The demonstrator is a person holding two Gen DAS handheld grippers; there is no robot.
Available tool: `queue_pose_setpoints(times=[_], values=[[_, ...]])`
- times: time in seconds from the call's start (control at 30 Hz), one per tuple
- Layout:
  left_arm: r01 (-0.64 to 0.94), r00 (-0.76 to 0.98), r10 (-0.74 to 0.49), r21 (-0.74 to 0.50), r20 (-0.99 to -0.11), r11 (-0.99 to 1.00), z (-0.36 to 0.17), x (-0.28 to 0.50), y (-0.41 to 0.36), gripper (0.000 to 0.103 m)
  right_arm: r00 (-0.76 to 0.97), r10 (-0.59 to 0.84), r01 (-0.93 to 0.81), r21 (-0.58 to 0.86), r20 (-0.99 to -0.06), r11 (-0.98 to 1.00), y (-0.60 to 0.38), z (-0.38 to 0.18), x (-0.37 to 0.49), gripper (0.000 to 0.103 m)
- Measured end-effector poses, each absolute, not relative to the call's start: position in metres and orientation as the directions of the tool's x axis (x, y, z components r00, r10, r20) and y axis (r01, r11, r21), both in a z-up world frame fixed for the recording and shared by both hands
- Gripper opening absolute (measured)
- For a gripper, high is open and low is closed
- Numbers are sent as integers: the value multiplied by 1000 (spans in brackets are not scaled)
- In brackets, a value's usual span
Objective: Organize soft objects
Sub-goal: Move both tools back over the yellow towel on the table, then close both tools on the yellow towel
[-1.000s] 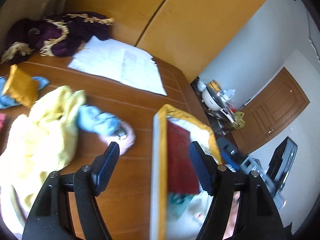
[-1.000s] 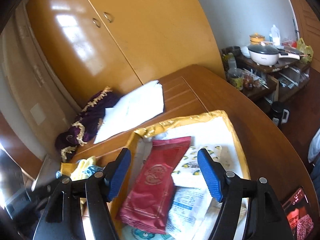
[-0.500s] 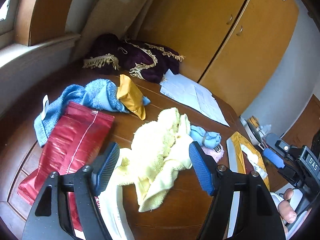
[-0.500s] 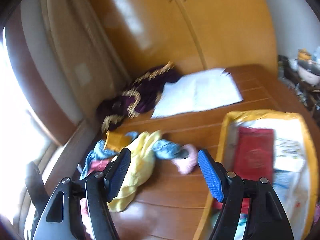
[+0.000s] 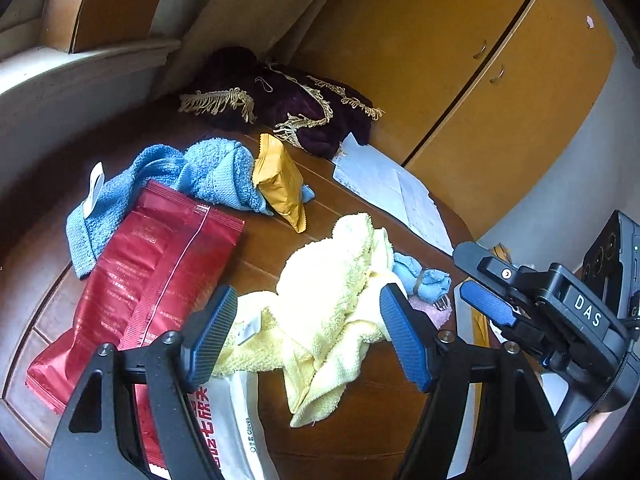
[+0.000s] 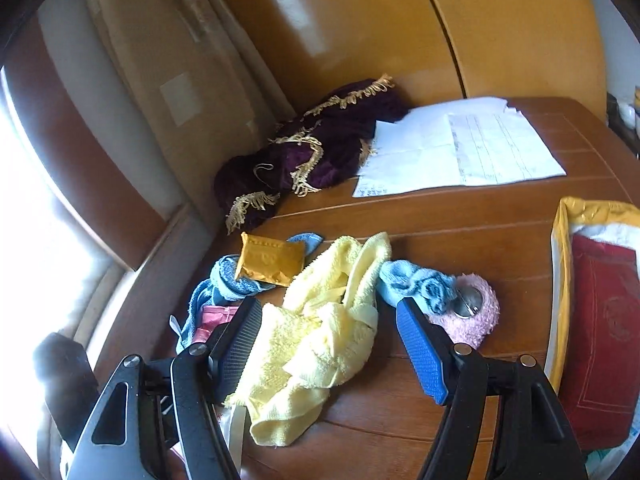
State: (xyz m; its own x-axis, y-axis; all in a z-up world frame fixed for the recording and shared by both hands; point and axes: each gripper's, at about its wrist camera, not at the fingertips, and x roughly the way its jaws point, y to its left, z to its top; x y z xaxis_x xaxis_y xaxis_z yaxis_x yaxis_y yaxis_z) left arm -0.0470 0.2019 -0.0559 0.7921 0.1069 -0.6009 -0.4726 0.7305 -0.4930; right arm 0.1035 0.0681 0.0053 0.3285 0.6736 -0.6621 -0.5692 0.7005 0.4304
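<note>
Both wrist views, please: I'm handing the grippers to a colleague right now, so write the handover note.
Left gripper: open, empty, above the yellow towel.
Right gripper: open, empty, over the same towel.
On the table: blue towel under a red packet and gold packet; small blue cloth and pink fuzzy item beside the yellow towel; purple fringed cloth at the back.
Done: a red packet and other packets lie in the yellow-rimmed tray.
Left: every cloth is still loose.

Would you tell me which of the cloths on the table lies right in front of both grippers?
The yellow towel, crumpled mid-table. The big blue towel lies farther back under the gold packet; the small blue cloth sits beside the pink one.
</note>
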Motion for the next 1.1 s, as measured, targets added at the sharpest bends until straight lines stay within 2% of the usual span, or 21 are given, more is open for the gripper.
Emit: queue_pose_setpoints(times=[0.23, 0.37, 0.5, 0.8, 0.83, 0.9, 1.1], values=[[-486, 782, 131, -466, -609, 740, -56, -47, 201, 73, 300, 680, -563, 452, -669, 692, 68, -5, 108, 73], [-488, 801, 157, -477, -577, 731, -51, -54, 205, 73, 283, 682, -584, 442, -675, 680, 76, -9, 103, 73], [-499, 801, 170, -482, -574, 720, -50, -57, 208, 73, 266, 661, -590, 424, -701, 687, 85, -16, 97, 65], [-495, 796, 158, -478, -584, 725, -50, -55, 207, 73, 251, 581, -560, 374, -774, 739, 98, -39, 98, 63], [-496, 794, 159, -474, -586, 727, -51, -54, 207, 73, 246, 572, -559, 368, -782, 743, 99, -43, 98, 62], [-499, 790, 162, -466, -592, 731, -51, -53, 206, 73, 231, 560, -554, 366, -796, 748, 102, -48, 98, 53], [-497, 792, 165, -464, -587, 734, -51, -53, 205, 73, 246, 560, -545, 365, -792, 755, 98, -45, 98, 48]])
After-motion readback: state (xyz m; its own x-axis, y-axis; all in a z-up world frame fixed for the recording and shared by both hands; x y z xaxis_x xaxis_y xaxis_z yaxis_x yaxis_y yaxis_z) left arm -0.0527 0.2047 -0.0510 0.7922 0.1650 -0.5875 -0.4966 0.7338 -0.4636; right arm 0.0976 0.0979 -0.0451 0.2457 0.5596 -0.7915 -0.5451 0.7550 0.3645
